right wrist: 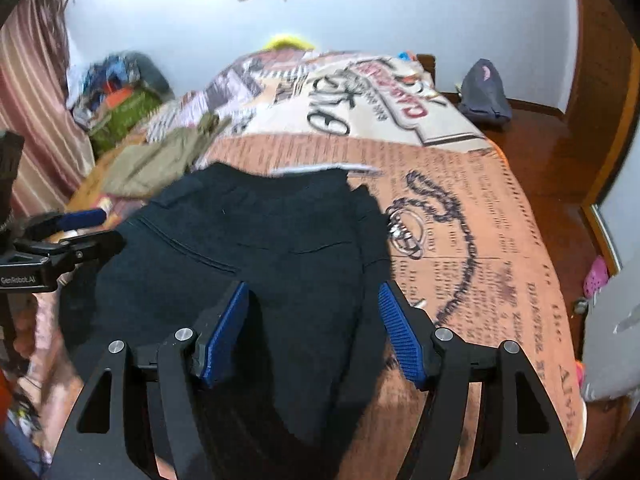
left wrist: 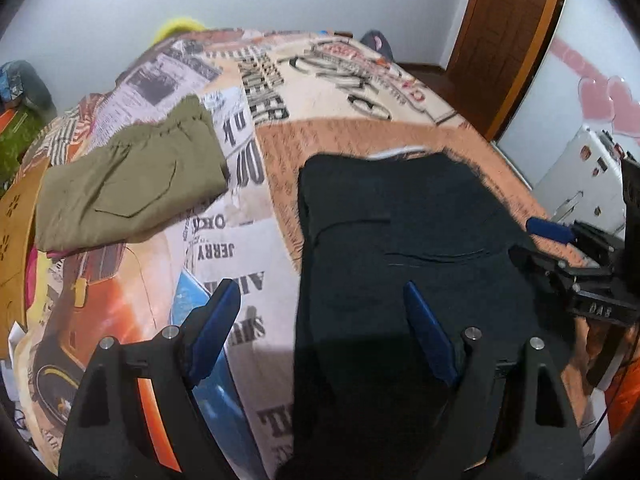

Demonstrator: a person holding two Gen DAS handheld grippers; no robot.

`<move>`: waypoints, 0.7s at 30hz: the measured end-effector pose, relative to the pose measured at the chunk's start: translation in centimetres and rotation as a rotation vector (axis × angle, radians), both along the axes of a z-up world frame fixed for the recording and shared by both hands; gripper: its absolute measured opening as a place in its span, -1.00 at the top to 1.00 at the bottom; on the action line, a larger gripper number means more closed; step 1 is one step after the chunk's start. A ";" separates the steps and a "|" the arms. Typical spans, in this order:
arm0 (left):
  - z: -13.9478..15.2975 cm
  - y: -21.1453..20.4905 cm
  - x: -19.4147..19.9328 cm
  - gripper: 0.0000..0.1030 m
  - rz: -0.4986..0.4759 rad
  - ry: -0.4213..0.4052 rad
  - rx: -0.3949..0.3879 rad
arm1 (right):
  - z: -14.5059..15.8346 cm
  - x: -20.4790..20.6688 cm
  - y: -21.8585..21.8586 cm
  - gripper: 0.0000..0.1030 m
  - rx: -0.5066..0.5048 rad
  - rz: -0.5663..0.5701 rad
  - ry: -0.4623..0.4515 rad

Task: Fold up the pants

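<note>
Black pants [left wrist: 400, 248] lie flat on the printed bedspread [left wrist: 360, 136], waist toward the far end; they also show in the right wrist view [right wrist: 256, 248]. My left gripper [left wrist: 320, 300] is open and empty, hovering over the pants' left edge near their lower part. My right gripper [right wrist: 312, 304] is open and empty above the pants' right side. The right gripper shows at the right edge of the left wrist view [left wrist: 536, 240], and the left gripper at the left edge of the right wrist view [right wrist: 100, 228].
Folded olive-green pants [left wrist: 132, 184] lie on the bed's left side, also in the right wrist view [right wrist: 160, 160]. A dark bag [right wrist: 486, 94] sits on the wooden floor at the far right. Cluttered bags [right wrist: 120, 100] stand by the curtain. A white appliance [left wrist: 580, 176] stands at the right.
</note>
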State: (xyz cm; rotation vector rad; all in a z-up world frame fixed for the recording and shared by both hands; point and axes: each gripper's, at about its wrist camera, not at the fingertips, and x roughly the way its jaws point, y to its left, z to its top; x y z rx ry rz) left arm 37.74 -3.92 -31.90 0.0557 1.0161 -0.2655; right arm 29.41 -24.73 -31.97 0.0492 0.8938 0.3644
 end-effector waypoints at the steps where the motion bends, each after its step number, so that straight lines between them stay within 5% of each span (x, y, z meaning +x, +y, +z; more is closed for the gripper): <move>1: -0.2 0.5 0.2 -0.65 -0.009 0.011 -0.023 | -0.2 0.2 -0.2 -0.22 0.000 -0.005 0.004; 6: 1.8 2.7 0.6 -0.64 0.041 0.015 -0.100 | 0.2 0.8 -3.2 -0.22 -0.005 -0.083 0.005; 12: 4.4 3.8 -0.1 -0.65 0.055 -0.013 -0.096 | 2.2 -1.6 -6.0 -0.25 0.014 -0.098 -0.009; 21: 0.5 1.3 -2.0 -0.71 -0.004 0.152 -0.175 | 2.0 -4.5 -3.5 -0.33 0.085 0.005 0.041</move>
